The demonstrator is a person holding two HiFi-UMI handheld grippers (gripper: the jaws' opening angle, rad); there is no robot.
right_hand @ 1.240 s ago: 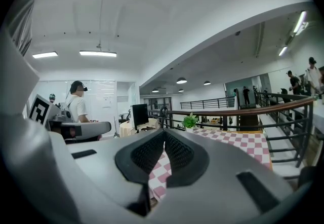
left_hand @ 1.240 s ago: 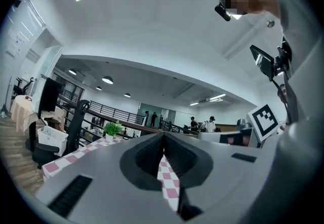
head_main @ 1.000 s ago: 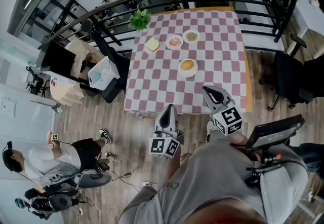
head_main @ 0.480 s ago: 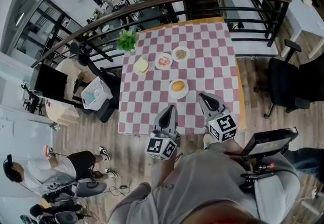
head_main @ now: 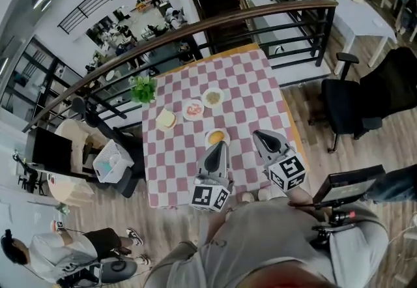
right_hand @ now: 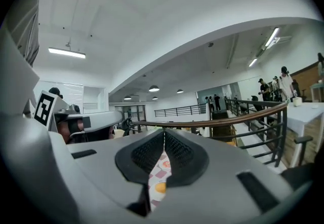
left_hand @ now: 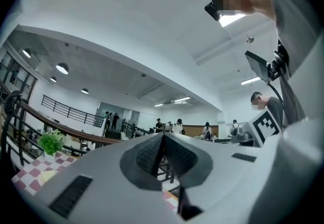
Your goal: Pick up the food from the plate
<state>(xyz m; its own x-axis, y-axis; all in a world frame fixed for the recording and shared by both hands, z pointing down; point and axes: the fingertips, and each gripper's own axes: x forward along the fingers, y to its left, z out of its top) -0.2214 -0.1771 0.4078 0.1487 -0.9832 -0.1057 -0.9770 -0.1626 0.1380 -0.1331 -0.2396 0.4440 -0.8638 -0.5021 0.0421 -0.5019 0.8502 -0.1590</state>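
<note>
While both grippers are held out over the near edge of the table (head_main: 257, 85), I record the following.

Left gripper (head_main: 219, 145): fingers pressed together along their whole length, with nothing between them. Right gripper (head_main: 260, 134): fingers likewise closed, tips meeting, nothing pinched (a thin slit lower down between the pads shows only the cloth beyond). Both point roughly level, away from me, toward the railing (head_main: 195, 25) behind the table.

The table carries a pink-and-white checked cloth and four small white plates. The nearest plate (head_main: 207, 137) holds the food (head_main: 217, 136), a round orange-yellow piece. In the head view it sits right at the left gripper's tip and just left of the right gripper. I cannot tell from that view how far above it the left gripper is, and neither gripper holds it.

Three more plates stand in a diagonal row farther back: a bread plate (head_main: 165, 119) at the left, a red-topped plate (head_main: 193, 109) in the middle and a pale-topped plate (head_main: 213, 97) at the right. A potted plant (head_main: 143, 90) stands at the far left corner. A black chair (head_main: 365, 94) stands on the floor to the right, apart from the table.
</note>
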